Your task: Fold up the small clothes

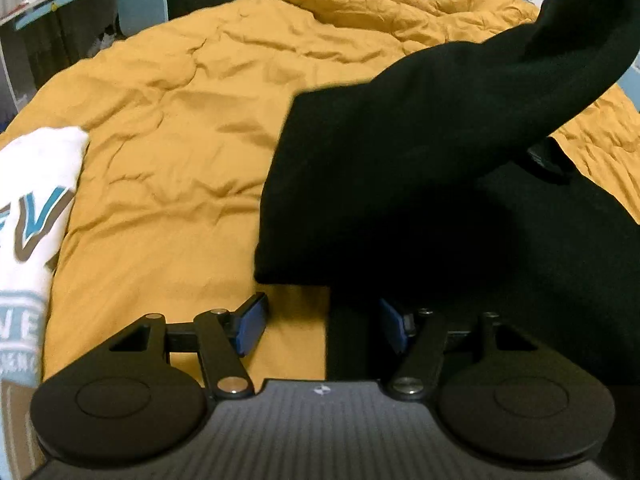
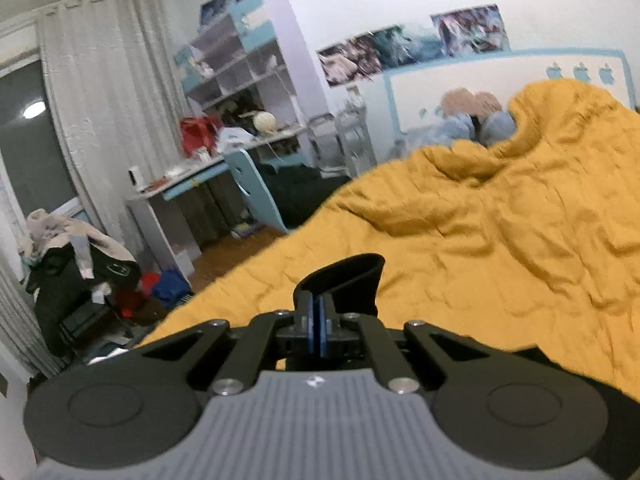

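A black garment (image 1: 400, 168) lies on the mustard-yellow bedspread (image 1: 180, 140), with one part lifted up toward the top right of the left wrist view. My left gripper (image 1: 324, 326) is open just above the bedspread, its right finger partly under the garment's near edge. My right gripper (image 2: 318, 316) is shut on a fold of the black garment (image 2: 348, 284) and holds it raised above the bedspread (image 2: 480, 240). A white garment with blue and brown lettering (image 1: 32, 220) lies at the left.
A desk (image 2: 188, 184) with a blue chair (image 2: 256, 192) and shelves (image 2: 240, 64) stands left of the bed. A pile of clothes (image 2: 76, 276) sits on the floor. Pillows and soft toys (image 2: 472, 116) lie by the headboard.
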Available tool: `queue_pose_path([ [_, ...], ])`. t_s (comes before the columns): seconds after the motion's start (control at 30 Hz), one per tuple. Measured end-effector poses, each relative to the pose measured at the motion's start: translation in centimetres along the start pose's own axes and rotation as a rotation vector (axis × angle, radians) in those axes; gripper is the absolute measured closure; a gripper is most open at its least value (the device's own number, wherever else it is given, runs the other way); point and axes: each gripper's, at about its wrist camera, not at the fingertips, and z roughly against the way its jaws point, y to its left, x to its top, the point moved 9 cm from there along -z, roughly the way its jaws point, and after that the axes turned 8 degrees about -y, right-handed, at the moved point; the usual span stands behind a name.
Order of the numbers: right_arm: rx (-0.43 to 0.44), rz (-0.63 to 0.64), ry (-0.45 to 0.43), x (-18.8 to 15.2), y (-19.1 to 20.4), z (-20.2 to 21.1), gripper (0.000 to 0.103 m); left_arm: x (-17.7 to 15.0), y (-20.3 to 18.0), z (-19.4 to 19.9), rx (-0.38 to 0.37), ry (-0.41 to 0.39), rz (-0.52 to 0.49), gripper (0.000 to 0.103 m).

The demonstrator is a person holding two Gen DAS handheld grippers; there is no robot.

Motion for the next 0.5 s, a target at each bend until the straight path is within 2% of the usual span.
queue_pose_path([
  [0.1,-0.012,0.02,-0.034,1.5,-0.1,1.0,0.103,0.5,-0.1,-1.1,0.008,-0.017,-0.003,0.031],
  [0.13,-0.023,0.019,-0.044,1.8,-0.6,1.6,0.103,0.6,-0.1,-1.3,-0.003,-0.031,0.0,0.037],
  [0.23,-0.099,-0.004,-0.067,2.2,-4.1,3.2,0.103,0.6,0.0,-1.5,-0.017,-0.037,0.012,0.043],
  [0.3,-0.166,-0.037,-0.076,1.9,-7.5,4.7,0.103,0.5,0.2,-1.5,-0.019,-0.039,0.015,0.043],
  [0.4,-0.292,-0.107,-0.054,-0.3,-13.6,7.1,0.103,0.5,0.3,-1.6,-0.013,-0.032,0.019,0.046],
  [0.5,-0.41,-0.168,0.021,-5.4,-19.1,9.2,0.103,0.4,0.4,-1.8,-0.007,-0.02,0.025,0.05],
])
